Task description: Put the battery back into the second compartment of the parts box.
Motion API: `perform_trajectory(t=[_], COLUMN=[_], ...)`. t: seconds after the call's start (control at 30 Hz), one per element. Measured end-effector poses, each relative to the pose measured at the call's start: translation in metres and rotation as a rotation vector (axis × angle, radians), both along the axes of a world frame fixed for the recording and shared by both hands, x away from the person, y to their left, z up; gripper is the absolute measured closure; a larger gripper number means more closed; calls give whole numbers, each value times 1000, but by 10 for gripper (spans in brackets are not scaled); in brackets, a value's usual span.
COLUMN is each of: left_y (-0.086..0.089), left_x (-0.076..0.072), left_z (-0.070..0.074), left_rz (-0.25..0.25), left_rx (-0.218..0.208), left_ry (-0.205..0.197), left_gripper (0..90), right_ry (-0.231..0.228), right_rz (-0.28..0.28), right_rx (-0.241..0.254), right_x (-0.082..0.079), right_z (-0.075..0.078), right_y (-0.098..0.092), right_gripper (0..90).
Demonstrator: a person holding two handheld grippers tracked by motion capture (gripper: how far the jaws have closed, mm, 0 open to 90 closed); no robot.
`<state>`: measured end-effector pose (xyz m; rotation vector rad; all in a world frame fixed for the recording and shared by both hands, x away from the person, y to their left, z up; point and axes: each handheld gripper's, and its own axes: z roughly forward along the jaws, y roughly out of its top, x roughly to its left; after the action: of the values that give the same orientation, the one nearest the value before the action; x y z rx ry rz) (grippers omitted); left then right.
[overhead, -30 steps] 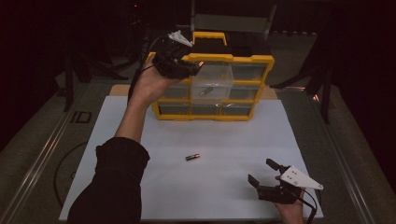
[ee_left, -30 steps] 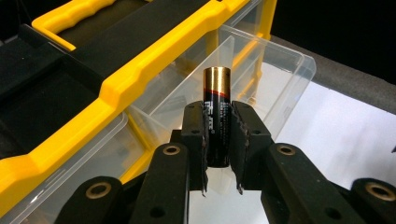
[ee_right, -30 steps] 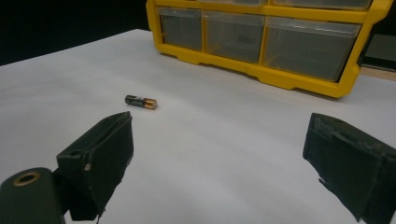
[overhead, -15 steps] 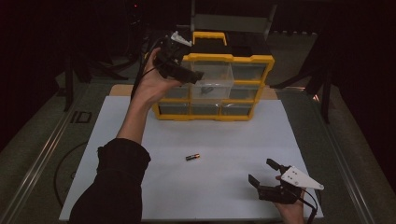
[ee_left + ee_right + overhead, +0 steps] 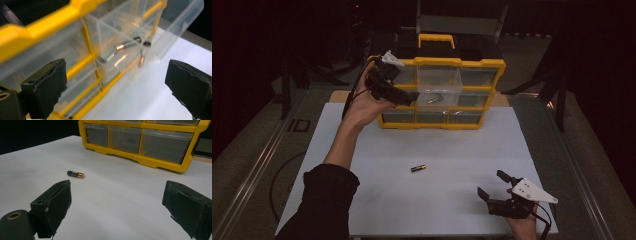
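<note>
A yellow organizer [image 5: 452, 62] with clear drawers stands at the back of the white mat. Its middle drawer [image 5: 439, 80] is pulled out, and a battery [image 5: 434, 99] lies inside it; the left gripper view shows this battery [image 5: 123, 46] through the clear wall. My left gripper [image 5: 409, 96] hovers just left of that drawer. Its jaws have just been opening and now stand open with nothing between them [image 5: 116, 63]. A second battery [image 5: 418, 168] lies loose mid-mat, also seen as the battery [image 5: 75, 174] ahead of my right gripper [image 5: 117, 185]. That right gripper [image 5: 492, 184] rests open near the front right.
The white mat [image 5: 532, 145] covers the table, with dark floor and rails around it. The organizer's bottom row of shut drawers [image 5: 140, 140] faces the right gripper. A black carry handle area tops the organizer [image 5: 437, 40].
My left hand has come down and toward the pulled-out drawer, and its jaws have gone from shut to open. The right gripper and the loose battery have not moved.
</note>
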<state>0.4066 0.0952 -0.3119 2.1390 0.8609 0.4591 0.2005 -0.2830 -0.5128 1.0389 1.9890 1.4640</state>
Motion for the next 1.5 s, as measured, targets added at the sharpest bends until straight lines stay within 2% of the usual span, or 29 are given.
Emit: perform_trajectory(t=[0.27,0.3,0.5,0.57,0.63,0.87,1.23,1.5], left_y=[-1,-1,-3,-3,-4,-5,-12,-20], left_x=[-15,-15,-25,-26,-29,-33,-41,-44], left_z=[-28,-28,-55,-57,-68,-90,-115,-135], left_rz=[-40,-40,-66,-70,-75,-99,-141,-168], left_rx=[32,32,48,49,61,80,96,132], left_ry=[21,21,46,49,58,84,109,136], left_gripper=[49,49,49,50,52,53,50,59], right_ry=[-1,-2,-4,-3,-5,-5,-6,-4], right_rz=[3,2,3,2,4,4,8,9], right_rx=[-9,-12,-10,-8,-10,-9,-11,-9], right_x=[0,0,0,0,0,0,0,0], right_z=[0,0,0,0,0,0,0,-1], right_y=[0,0,0,0,0,0,1,1], right_gripper=[82,82,82,82,82,82,82,82])
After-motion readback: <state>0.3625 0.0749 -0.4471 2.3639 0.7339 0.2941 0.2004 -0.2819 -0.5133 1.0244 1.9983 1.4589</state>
